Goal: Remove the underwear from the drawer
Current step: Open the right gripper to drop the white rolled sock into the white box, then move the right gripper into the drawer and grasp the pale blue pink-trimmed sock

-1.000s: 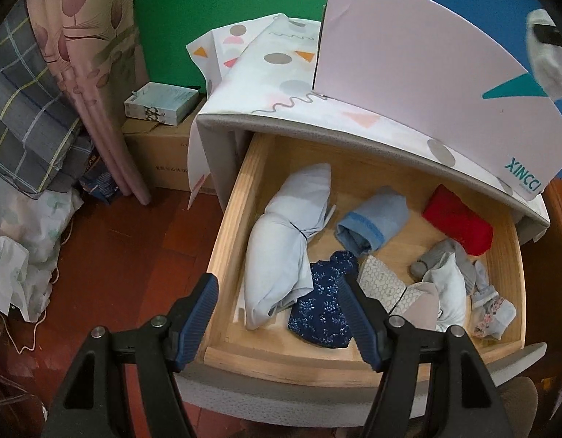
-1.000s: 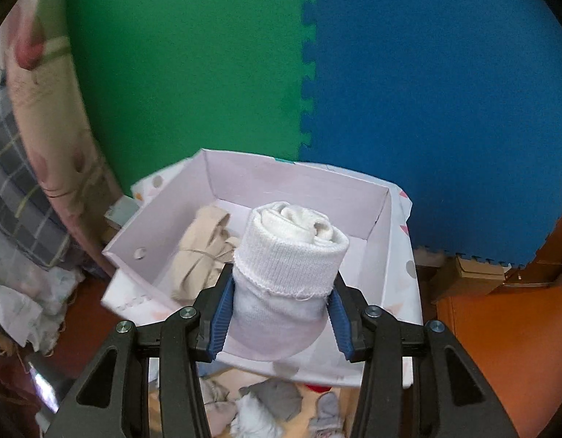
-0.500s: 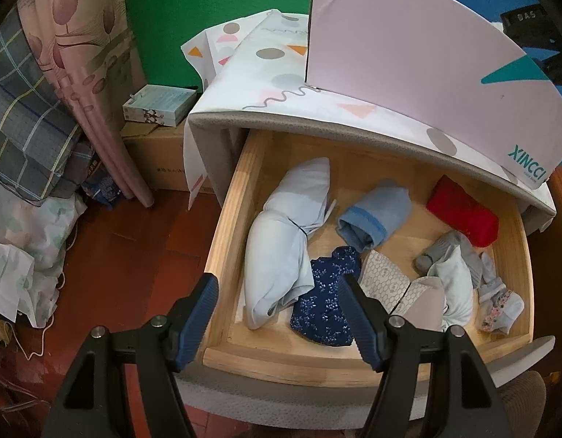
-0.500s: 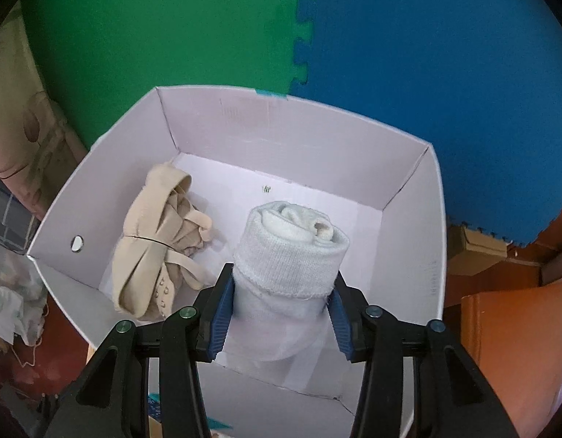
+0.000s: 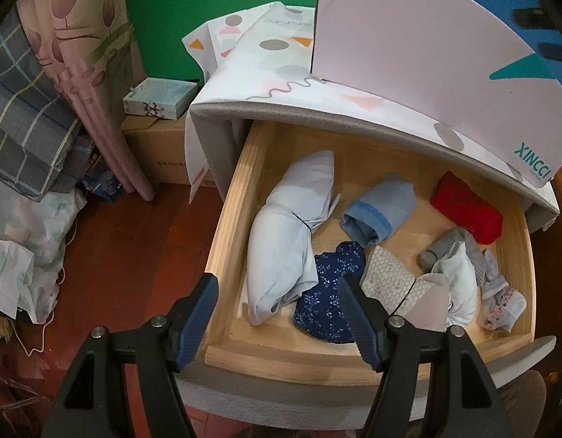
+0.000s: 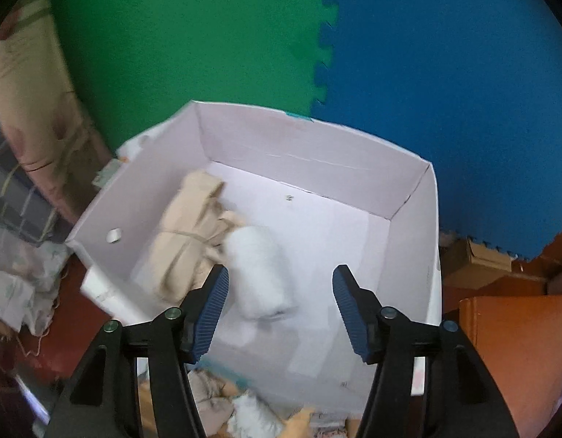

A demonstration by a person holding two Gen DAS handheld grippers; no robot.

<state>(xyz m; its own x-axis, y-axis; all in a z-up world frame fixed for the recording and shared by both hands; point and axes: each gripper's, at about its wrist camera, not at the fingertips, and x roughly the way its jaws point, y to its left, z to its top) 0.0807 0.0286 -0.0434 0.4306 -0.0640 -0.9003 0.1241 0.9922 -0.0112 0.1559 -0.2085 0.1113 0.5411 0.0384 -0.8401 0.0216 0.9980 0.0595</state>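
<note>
Each hand-held gripper [image 5: 279, 315] has black arms, ribbed blue pads, silver screws.

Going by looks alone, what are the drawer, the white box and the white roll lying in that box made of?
Drawer: pale unpainted wood, likely pine; grain shows on its walls. White box: thin matte cardboard, judging by sharp folded corners and flat walls. White roll: soft fabric, probably a knit, though motion blur hides the texture.

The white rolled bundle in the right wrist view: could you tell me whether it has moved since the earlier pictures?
Yes. The white bundle has left the opening jaws of the right gripper and dropped into the white box, beside the beige bundle.
</note>
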